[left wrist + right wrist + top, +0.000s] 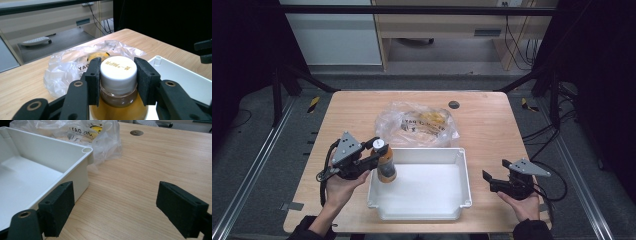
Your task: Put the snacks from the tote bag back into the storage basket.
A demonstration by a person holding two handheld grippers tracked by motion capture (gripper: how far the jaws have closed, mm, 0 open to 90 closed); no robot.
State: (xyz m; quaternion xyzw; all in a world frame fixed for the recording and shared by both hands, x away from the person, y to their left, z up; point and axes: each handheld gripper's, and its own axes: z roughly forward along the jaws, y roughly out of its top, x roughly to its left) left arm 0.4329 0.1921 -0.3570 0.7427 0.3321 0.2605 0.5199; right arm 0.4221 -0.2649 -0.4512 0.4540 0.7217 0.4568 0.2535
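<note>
Left claw (374, 150) pinches the white-capped bottle (385, 164) at its neck, above the white tray's (462, 165) left wall. Right claw (496, 176), jaws spread and holding nothing, rests on the tabletop (492, 125) just beside the tray

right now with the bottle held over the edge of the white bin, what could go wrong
1. The left tool grips the bottle only at its cap and neck, so the heavy body may swing or slip.
2. The bottle hangs right at the white bin's left wall; lowering it could clip the rim.
3. The plastic bag lies against the bin's far side and could snag.
</note>
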